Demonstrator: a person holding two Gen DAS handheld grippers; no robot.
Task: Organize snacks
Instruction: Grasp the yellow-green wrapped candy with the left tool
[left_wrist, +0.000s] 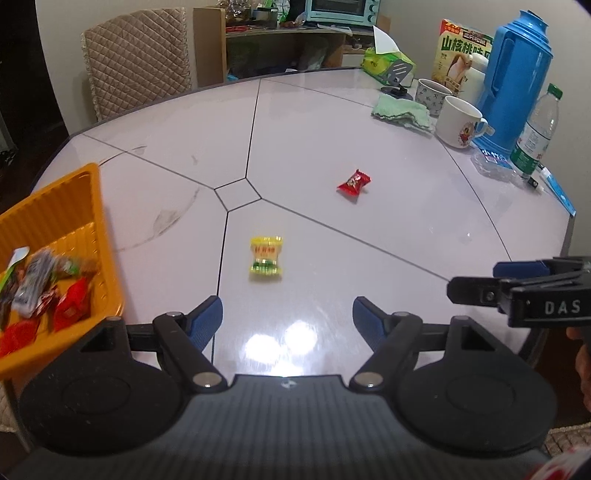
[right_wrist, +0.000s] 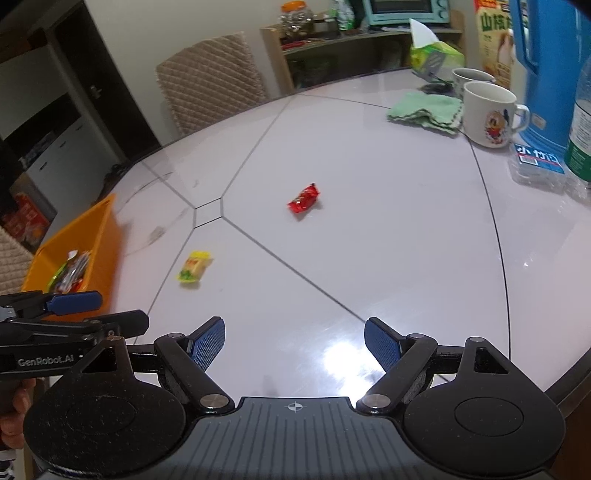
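Because the yellow candy packet (left_wrist: 266, 260) is small, flat and glossy, the likeliest slip is that a claw closing on it pushes it along the smooth tabletop (left_wrist: 369, 147) instead of lifting it; pinching a crimped end alone could also let it twist free on the way to the orange tray (left_wrist: 70, 206). Its long axis runs roughly away from the left claw (left_wrist: 288, 317), crimped ends near and far, so fingers closing from the sides would meet its longer edges. It lies flat just right of the tray, beside a dark seam in the tabletop.

The red candy packet (left_wrist: 354, 185) lies farther from the tray, beyond the seam, skewed, its long axis running diagonally with one twisted end raised toward the mugs (left_wrist: 458, 122). A square approach would likely catch a corner and spin it.

The tray, already holding a heap of wrapped snacks (left_wrist: 44, 291), overhangs the tabletop's edge nearest the left claw, so a careless bump could tip it.

Both claws hang spread wide and empty, the right claw (right_wrist: 294, 343) farther from the tray.
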